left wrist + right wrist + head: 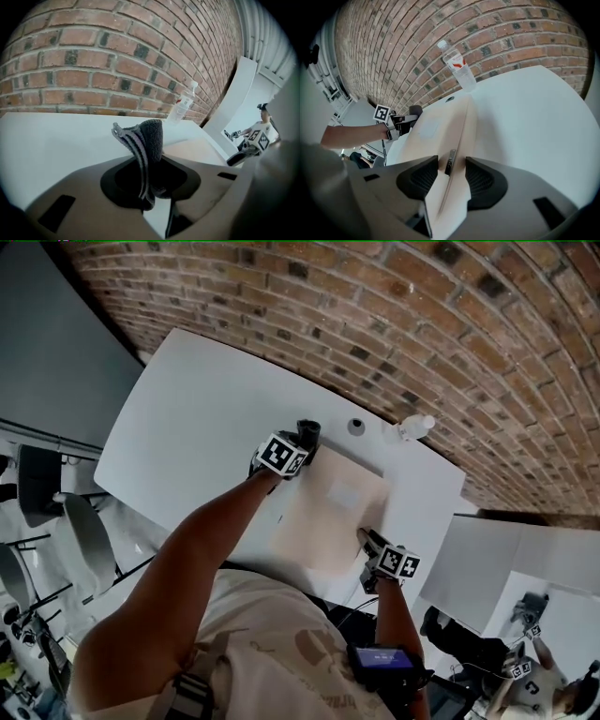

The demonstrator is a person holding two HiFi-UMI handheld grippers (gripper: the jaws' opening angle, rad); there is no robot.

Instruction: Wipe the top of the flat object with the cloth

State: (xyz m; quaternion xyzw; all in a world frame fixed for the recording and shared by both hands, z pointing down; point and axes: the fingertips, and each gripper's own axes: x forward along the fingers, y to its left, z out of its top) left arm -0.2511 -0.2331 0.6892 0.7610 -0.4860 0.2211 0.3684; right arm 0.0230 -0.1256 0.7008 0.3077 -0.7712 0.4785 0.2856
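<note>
Clamps grey cloth (147, 140) in left gripper (147, 180), frame centre; pinches lower-right edge of flat board (328, 507) in right gripper (451, 171).

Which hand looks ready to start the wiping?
Left. The left tool grips the grey cloth beside the far end of the flat board, while the right tool pinches its near edge.

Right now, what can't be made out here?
- Small dark round thing near the bottle: too small in the head view to identify.
- Whether the cloth touches the flat object: left gripper covers it in the head view.
- Bottle label print: blurred in the right gripper view.
</note>
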